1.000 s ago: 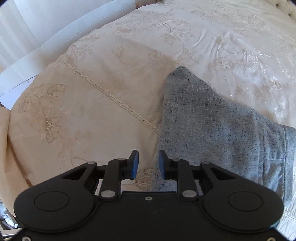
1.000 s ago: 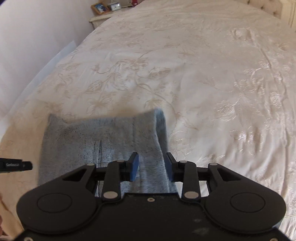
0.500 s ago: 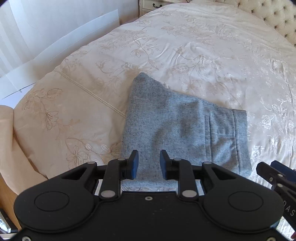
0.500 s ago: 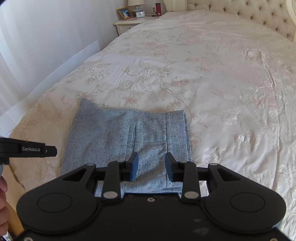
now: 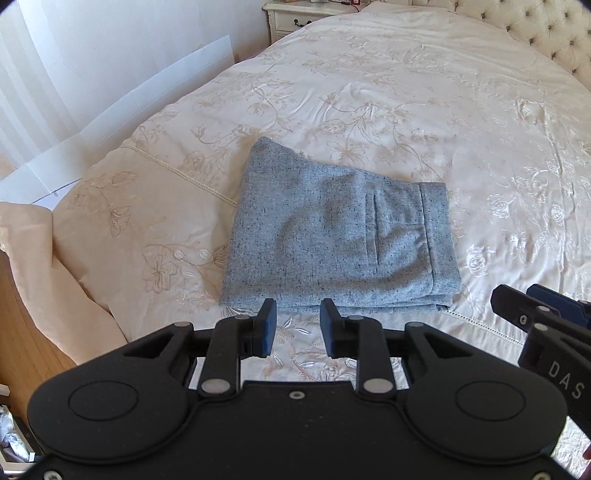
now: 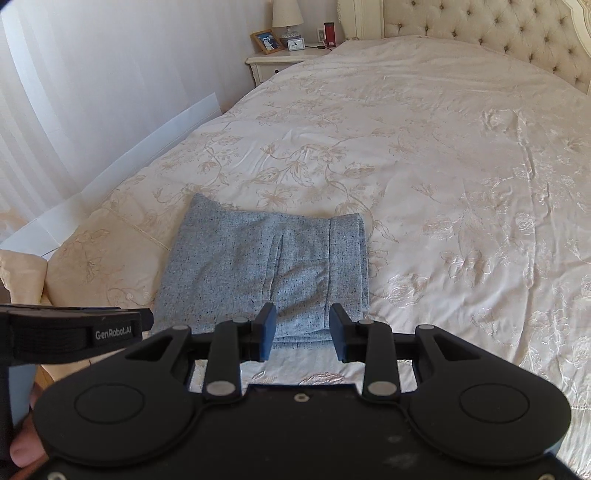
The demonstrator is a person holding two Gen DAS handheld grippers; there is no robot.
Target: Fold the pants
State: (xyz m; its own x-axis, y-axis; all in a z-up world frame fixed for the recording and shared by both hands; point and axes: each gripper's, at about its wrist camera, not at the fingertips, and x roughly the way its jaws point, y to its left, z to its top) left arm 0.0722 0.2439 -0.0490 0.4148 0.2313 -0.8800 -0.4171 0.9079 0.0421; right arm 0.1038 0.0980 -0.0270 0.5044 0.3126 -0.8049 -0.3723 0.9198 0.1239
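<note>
Both grippers drawn back, left gripper (image 5: 297, 328) and right gripper (image 6: 302, 331) jaws released, folded pants (image 5: 332, 236) on bedspread (image 5: 443, 110).

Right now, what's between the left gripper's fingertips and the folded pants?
Only a bare strip of floral bedspread, seen in the left wrist view; the open left gripper sits just short of the pants.

Black tongs (image 5: 297, 330), blue pads (image 6: 266, 332), silver screws.

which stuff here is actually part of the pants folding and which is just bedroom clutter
Part of the job:
grey pants, folded
left gripper, open
right gripper, open
bedspread beneath them

Just lying about:
lamp
photo frame
clock
nightstand
</note>
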